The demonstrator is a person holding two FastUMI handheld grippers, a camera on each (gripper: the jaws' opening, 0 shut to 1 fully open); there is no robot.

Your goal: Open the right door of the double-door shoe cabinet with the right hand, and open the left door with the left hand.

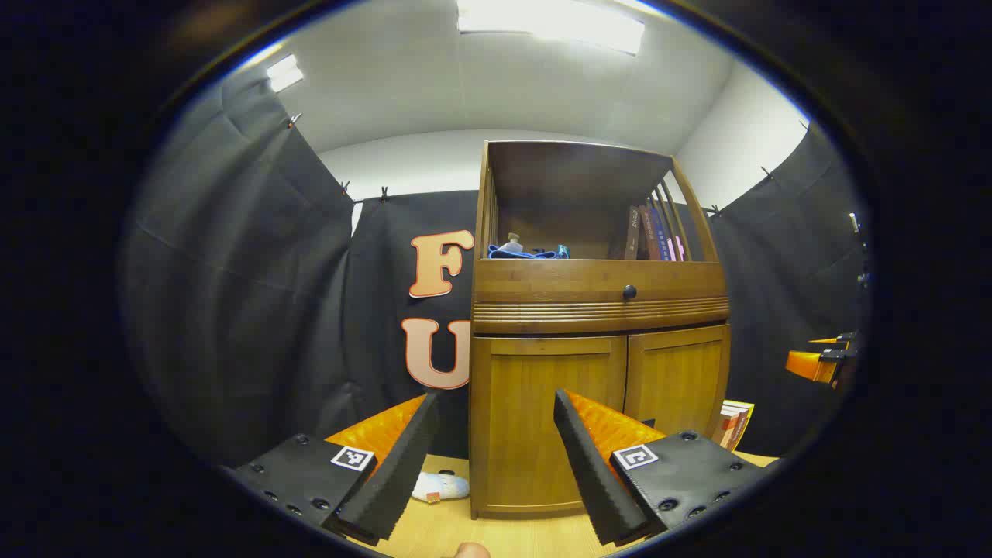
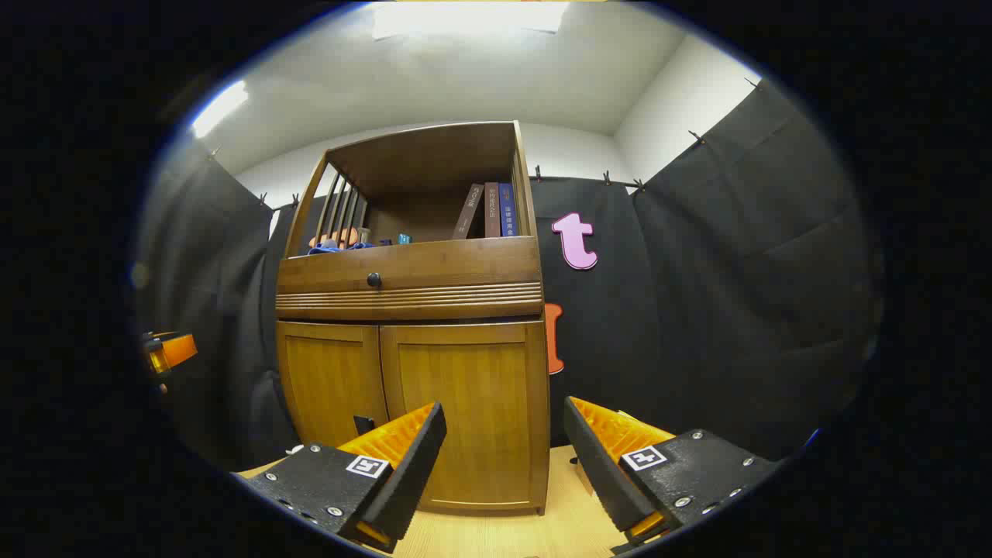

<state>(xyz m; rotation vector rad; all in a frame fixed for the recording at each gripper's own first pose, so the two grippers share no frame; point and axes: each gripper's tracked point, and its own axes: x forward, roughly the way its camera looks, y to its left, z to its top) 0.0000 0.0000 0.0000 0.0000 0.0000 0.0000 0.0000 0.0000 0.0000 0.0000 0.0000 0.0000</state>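
- Left gripper (image 1: pixel 496 457): fingers spread wide, nothing between them, short of the cabinet (image 1: pixel 597 325) and not touching it.
- Straight ahead between its fingers: the left door (image 1: pixel 546 422), shut. The right door (image 1: pixel 676 380) lies ahead and to the right of its right finger, also shut.
- Right gripper (image 2: pixel 504 457): fingers likewise apart and holding nothing, clear of the cabinet (image 2: pixel 411 325).
- Ahead between its fingers: the right door (image 2: pixel 465 411), shut, with the cabinet's right edge just inside its right finger. The left door (image 2: pixel 332 387) sits beyond its left finger, shut.
- Both doors meet flush at the middle seam in both views; I cannot make out any handle on either.
- Above the doors: a drawer front with a dark knob (image 1: pixel 629 292), then an open shelf with books (image 1: pixel 651 232) at its right end and a blue item (image 1: pixel 527 252) at its left end.
- Left gripper view extras: a small white object (image 1: pixel 439 487) on the floor beyond its left finger, beside the cabinet's left foot; a book (image 1: pixel 732 425) leaning at the cabinet's right side; the other gripper (image 1: pixel 821 360) far off at the right edge.
- Right gripper view extras: the other gripper (image 2: pixel 167 353) far off at the left edge; a small dark piece (image 2: pixel 363 425) low in front of the left door, too small to identify.
- Floor (image 2: pixel 566 527) under both grippers is light wood.
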